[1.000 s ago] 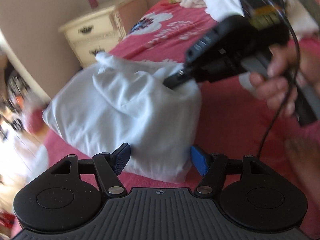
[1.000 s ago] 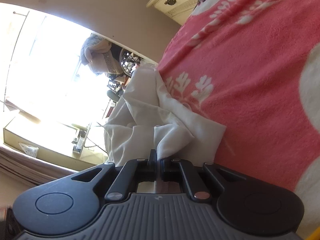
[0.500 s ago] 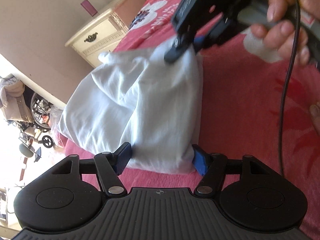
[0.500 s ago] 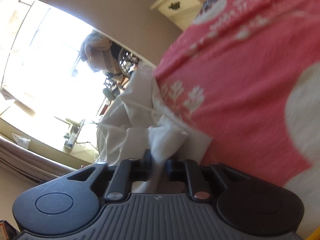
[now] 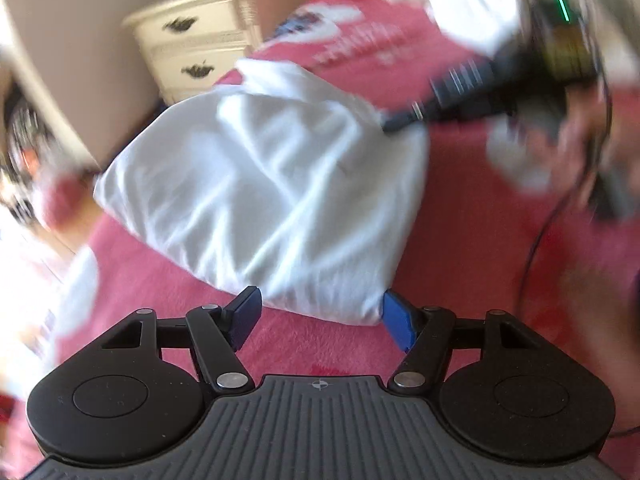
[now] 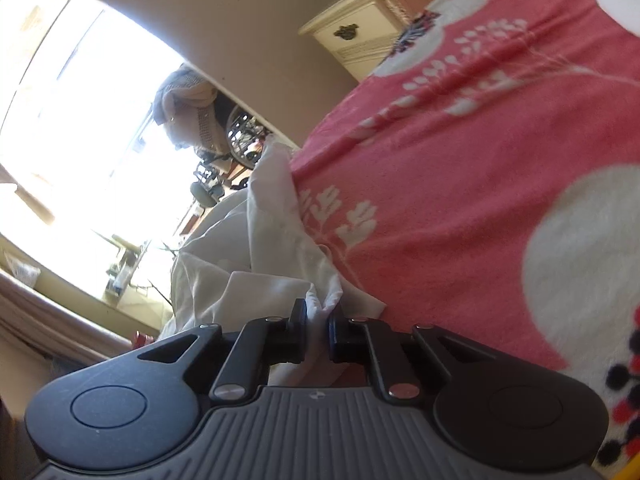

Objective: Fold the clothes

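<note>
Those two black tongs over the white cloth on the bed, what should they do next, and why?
Probably shut the open left tongs on the near corner of the white cotton garment. That corner lies between their blue pads, ungripped, while the right tongs pinch its far edge.

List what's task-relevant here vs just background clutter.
Job:
white garment on the pink blanket
right gripper, shut on its edge
left gripper, open at its near corner

Lying about:
cream dresser
white laundry pile
wheelchair
</note>
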The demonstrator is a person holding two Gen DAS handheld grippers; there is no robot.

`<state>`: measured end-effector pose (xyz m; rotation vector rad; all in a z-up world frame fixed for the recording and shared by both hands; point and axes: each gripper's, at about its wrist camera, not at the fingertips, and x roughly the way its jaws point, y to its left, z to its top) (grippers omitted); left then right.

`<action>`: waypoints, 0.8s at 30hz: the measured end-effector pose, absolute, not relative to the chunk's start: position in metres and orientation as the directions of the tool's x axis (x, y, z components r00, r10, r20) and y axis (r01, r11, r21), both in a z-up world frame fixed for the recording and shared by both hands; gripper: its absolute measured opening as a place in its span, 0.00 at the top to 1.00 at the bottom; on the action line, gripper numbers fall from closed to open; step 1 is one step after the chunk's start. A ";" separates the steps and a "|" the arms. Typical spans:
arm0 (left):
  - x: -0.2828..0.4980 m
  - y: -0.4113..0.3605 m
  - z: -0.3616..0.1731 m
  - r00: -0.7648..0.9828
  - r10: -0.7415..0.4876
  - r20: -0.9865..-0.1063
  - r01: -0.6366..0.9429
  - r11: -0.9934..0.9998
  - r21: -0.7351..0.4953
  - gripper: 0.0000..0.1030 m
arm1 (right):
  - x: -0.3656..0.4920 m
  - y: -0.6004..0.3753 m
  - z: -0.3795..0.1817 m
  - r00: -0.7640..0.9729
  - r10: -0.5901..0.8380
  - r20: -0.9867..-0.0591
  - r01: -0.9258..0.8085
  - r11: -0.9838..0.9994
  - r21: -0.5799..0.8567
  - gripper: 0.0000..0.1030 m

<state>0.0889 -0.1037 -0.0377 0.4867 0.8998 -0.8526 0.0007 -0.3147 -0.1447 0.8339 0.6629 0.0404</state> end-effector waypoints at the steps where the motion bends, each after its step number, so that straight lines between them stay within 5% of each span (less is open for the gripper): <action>1: 0.100 -0.094 -0.031 0.329 -0.463 -0.823 0.783 0.621 -0.037 0.35 | 0.001 -0.314 -0.143 0.799 0.290 -0.527 0.206 0.692 0.692 0.90; 10: 0.158 -0.064 -0.022 0.248 -0.605 -0.757 0.616 0.702 -0.359 0.33 | 0.004 -0.312 -0.141 0.789 0.300 -0.537 0.192 0.710 0.678 0.90; 24: 0.096 -0.068 -0.036 0.222 -0.498 -0.838 0.749 0.638 -0.180 0.32 | 0.007 -0.310 -0.139 0.785 0.285 -0.550 0.190 0.734 0.652 0.90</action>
